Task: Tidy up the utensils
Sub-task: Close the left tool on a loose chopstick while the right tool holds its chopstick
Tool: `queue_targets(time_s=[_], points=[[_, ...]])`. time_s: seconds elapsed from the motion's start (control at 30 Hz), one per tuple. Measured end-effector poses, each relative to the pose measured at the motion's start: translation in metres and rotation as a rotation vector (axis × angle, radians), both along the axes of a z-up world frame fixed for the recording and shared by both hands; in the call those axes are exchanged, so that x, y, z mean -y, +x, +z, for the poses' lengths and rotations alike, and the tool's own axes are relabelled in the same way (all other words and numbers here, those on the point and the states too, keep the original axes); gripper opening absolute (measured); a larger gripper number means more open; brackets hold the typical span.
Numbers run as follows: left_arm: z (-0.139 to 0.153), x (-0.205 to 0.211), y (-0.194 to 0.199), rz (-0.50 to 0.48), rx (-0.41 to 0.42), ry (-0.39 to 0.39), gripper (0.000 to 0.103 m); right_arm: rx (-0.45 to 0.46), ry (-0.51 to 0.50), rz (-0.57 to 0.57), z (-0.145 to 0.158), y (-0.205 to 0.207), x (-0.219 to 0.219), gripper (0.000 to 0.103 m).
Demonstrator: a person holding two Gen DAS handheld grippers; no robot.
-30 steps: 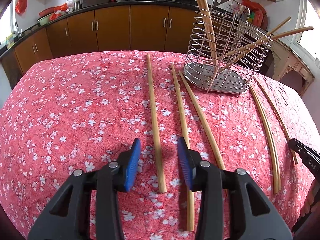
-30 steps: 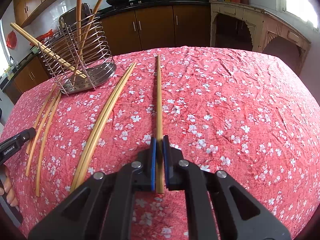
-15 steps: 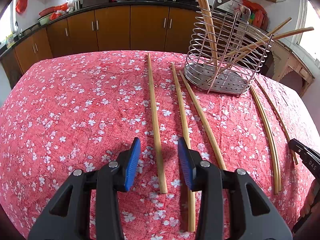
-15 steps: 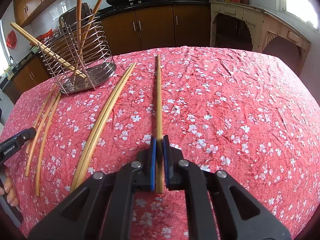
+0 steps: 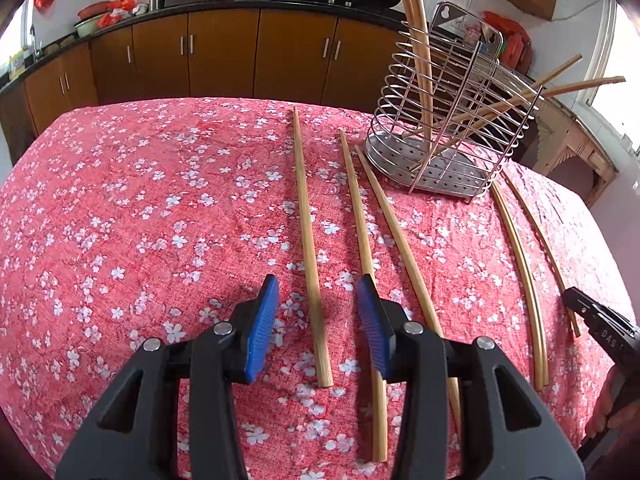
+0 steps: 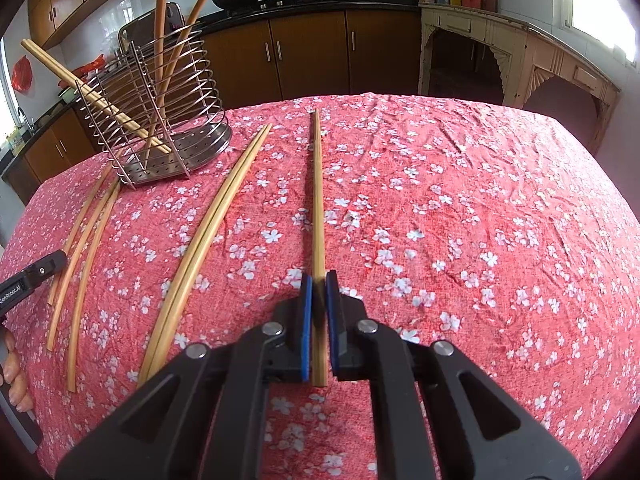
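Several long bamboo chopsticks lie on a red flowered tablecloth. In the left wrist view my left gripper [image 5: 316, 292] is open, its blue pads either side of one chopstick [image 5: 306, 232] on the cloth; two more chopsticks [image 5: 362, 232] lie just right of it. A wire utensil holder [image 5: 448, 128] with several chopsticks in it stands at the back right. In the right wrist view my right gripper [image 6: 319, 280] is shut on a single chopstick [image 6: 317, 200] that still rests along the cloth. The holder [image 6: 160, 120] stands at the back left there.
Two curved chopsticks [image 5: 524, 280] lie right of the holder, near the right gripper's tip [image 5: 592, 316]. A pair of chopsticks [image 6: 208, 240] lies left of the held one. Kitchen cabinets [image 5: 224, 56] run behind the table. A cream side table [image 6: 520, 52] stands at the far right.
My left gripper has crept slightly forward along the chopstick between its pads. The right gripper stays shut on its chopstick, nearly still.
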State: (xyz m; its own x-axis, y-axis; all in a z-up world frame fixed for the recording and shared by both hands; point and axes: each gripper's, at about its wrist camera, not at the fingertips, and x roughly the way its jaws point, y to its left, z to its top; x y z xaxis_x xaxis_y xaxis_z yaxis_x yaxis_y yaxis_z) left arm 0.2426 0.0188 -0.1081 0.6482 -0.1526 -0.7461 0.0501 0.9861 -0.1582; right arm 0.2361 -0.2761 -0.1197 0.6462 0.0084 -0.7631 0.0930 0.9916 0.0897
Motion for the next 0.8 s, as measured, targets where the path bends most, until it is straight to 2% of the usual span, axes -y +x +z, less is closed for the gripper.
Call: queue_targets(time_s=[0.5, 0.57, 0.67, 0.8], points=[[0.003, 0.010, 0.002, 0.000, -0.003, 0.037, 0.042, 0.001, 0.012, 0.002, 0.000, 0.000, 0.002, 0.009], [0.003, 0.015, 0.003, -0.004, -0.006, 0.062, 0.041, 0.000, 0.012, 0.002, 0.000, 0.000, 0.002, 0.009], [0.002, 0.023, 0.003, -0.010, -0.009, 0.144, 0.031, -0.002, -0.016, 0.007, 0.000, -0.007, -0.002, 0.012], [0.003, 0.022, -0.001, 0.001, -0.010, 0.146, 0.009, 0.000, 0.005, 0.008, 0.001, -0.017, 0.000, 0.013]])
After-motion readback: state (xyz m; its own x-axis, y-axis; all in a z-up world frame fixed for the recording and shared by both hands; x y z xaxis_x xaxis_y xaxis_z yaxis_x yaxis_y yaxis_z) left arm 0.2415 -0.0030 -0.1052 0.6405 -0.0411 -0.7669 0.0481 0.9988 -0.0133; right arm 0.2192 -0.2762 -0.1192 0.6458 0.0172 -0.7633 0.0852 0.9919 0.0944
